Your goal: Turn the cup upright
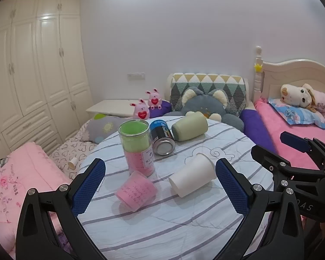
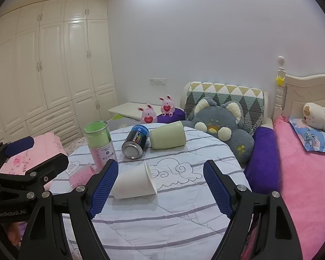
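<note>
A white paper cup (image 1: 192, 178) lies on its side on the striped round table (image 1: 162, 227); it also shows in the right wrist view (image 2: 134, 184) with its mouth to the right. A pink cup (image 1: 136, 191) lies on its side near it, also seen in the right wrist view (image 2: 81, 175). A pale green cup (image 1: 189, 129) lies on its side at the back (image 2: 168, 138). My left gripper (image 1: 160, 184) is open, its jaws either side of the pink and white cups. My right gripper (image 2: 160, 186) is open, with the white cup next to its left finger.
A clear canister with green and pink contents (image 1: 137, 147) stands upright behind the pink cup. A dark can (image 1: 162, 139) lies on its side beside it. Plush toys (image 2: 223, 125) and a pink bed (image 2: 303, 184) lie beyond the table. A wardrobe (image 1: 32, 75) stands left.
</note>
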The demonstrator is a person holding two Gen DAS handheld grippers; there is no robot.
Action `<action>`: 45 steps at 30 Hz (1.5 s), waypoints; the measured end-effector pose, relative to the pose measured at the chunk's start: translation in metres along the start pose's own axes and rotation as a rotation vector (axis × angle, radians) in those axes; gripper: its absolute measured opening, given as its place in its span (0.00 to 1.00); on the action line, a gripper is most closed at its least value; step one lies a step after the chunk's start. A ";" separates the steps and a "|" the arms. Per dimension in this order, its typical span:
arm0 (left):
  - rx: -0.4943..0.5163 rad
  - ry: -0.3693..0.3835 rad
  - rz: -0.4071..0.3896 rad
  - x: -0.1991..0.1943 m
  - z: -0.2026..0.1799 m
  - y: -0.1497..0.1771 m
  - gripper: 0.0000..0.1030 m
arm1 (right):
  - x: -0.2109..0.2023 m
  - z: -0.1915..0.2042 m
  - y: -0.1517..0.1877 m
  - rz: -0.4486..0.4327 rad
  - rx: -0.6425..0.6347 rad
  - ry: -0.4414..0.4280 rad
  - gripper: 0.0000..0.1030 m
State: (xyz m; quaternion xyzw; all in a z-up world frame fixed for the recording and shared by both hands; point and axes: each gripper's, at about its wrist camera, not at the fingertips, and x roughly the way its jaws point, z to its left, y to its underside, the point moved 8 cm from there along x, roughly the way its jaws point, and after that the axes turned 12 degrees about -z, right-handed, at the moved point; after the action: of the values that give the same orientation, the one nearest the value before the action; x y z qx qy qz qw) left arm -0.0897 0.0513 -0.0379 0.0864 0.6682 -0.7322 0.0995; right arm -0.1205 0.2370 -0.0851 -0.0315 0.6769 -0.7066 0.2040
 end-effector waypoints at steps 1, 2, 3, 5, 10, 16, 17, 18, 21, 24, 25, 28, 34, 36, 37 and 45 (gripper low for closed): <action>0.001 0.001 -0.001 0.000 -0.001 0.000 1.00 | 0.000 -0.001 0.000 0.000 0.000 -0.001 0.80; 0.001 0.001 -0.003 0.001 -0.001 0.000 1.00 | 0.001 -0.002 0.000 0.000 0.000 -0.001 0.80; 0.001 -0.001 -0.004 0.002 -0.002 0.000 1.00 | 0.001 -0.001 0.000 0.000 0.001 0.001 0.80; 0.002 0.000 -0.003 0.003 -0.004 0.000 1.00 | 0.002 -0.003 0.000 0.001 0.007 0.000 0.80; 0.009 0.004 0.000 0.007 -0.008 0.000 1.00 | 0.004 -0.008 0.000 0.000 0.012 0.002 0.80; 0.007 -0.001 -0.011 0.007 -0.010 -0.001 1.00 | 0.004 -0.009 0.000 -0.003 0.014 -0.003 0.80; 0.007 -0.002 -0.012 0.007 -0.010 -0.001 1.00 | 0.004 -0.008 -0.001 -0.006 0.014 -0.004 0.80; 0.005 -0.001 -0.013 0.007 -0.009 -0.001 1.00 | 0.004 -0.008 -0.002 -0.008 0.013 -0.005 0.80; 0.003 -0.003 -0.020 0.005 -0.007 -0.001 1.00 | 0.003 -0.006 -0.002 -0.016 0.010 -0.007 0.80; 0.000 -0.006 -0.029 0.003 -0.005 -0.002 1.00 | 0.002 -0.005 -0.004 -0.028 0.007 -0.007 0.80; 0.000 -0.006 -0.034 0.002 -0.004 -0.003 1.00 | 0.002 -0.004 -0.005 -0.030 0.008 -0.008 0.80; 0.000 -0.009 -0.041 0.000 -0.002 -0.004 1.00 | 0.003 -0.005 -0.006 -0.040 0.013 -0.014 0.80; -0.001 -0.008 -0.055 -0.003 0.001 -0.005 1.00 | 0.003 -0.001 -0.008 -0.047 0.001 -0.015 0.80; -0.001 -0.003 -0.049 -0.003 0.000 -0.005 1.00 | 0.003 -0.001 -0.008 -0.047 -0.003 -0.015 0.80; -0.001 -0.005 -0.049 -0.003 0.001 -0.005 1.00 | 0.003 0.000 -0.009 -0.047 -0.004 -0.016 0.80; -0.003 -0.003 -0.046 -0.002 0.004 -0.005 1.00 | 0.004 0.001 -0.008 -0.040 -0.003 -0.017 0.80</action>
State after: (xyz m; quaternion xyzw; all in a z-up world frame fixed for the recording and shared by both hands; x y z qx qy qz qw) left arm -0.0895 0.0481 -0.0320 0.0698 0.6709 -0.7335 0.0841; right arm -0.1258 0.2347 -0.0782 -0.0511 0.6755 -0.7091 0.1956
